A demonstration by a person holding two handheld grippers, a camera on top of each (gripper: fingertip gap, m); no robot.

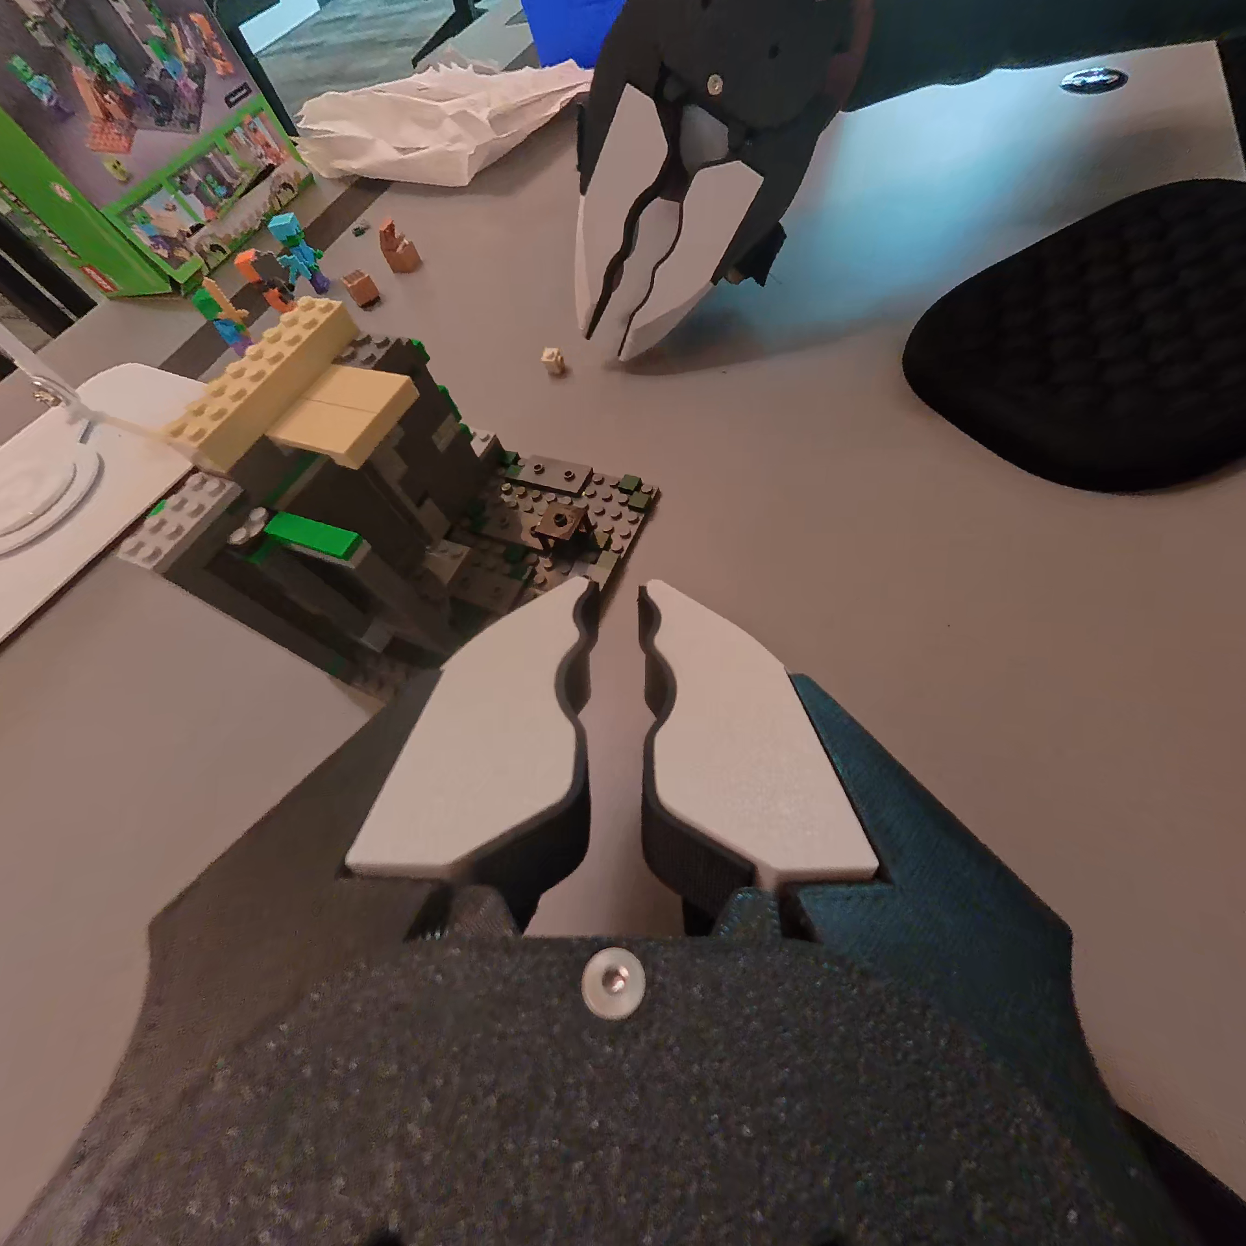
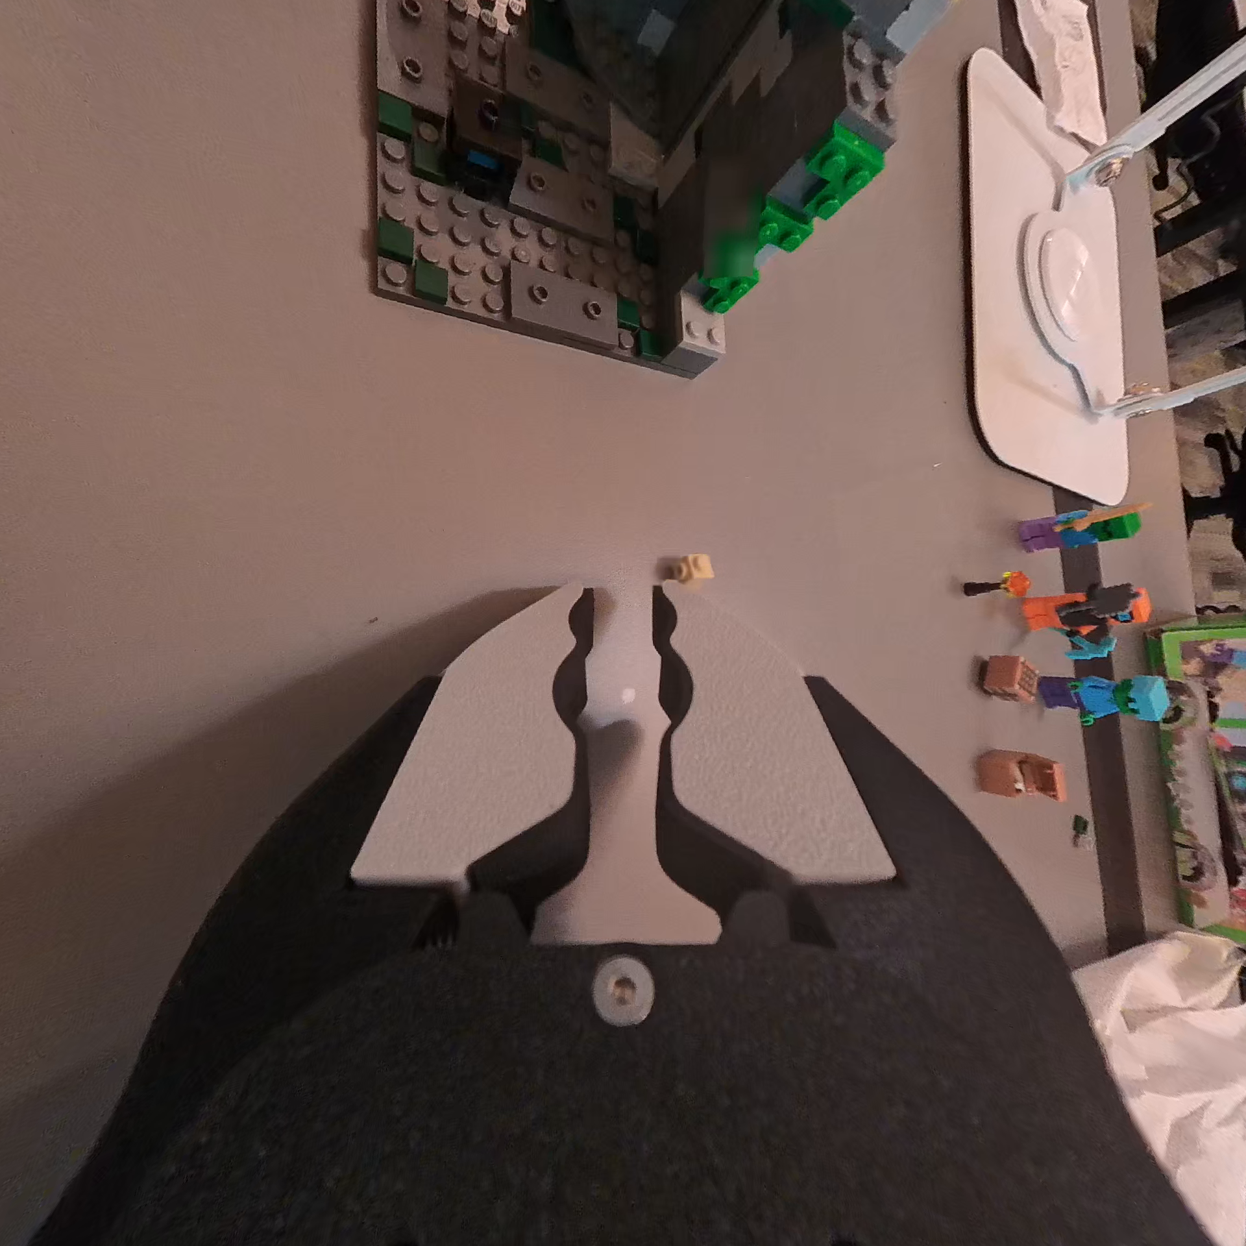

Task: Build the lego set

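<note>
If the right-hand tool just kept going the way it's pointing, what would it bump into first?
Most likely the bare grey table. Seen from the left wrist view, the right tool points steeply down, tips nearly on it. The small tan piece lies just beside its line, not between the jaws. Depth is hard to judge.

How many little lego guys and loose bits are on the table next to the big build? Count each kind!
Minifigures: 3 (green-headed, orange, teal-headed)
Brown pieces: 2 (one, another)
Tan piece: 1, just off the right gripper, jaws open
Tiny dark green piece: 1
Torch-like piece: 1
Total: 8
</note>
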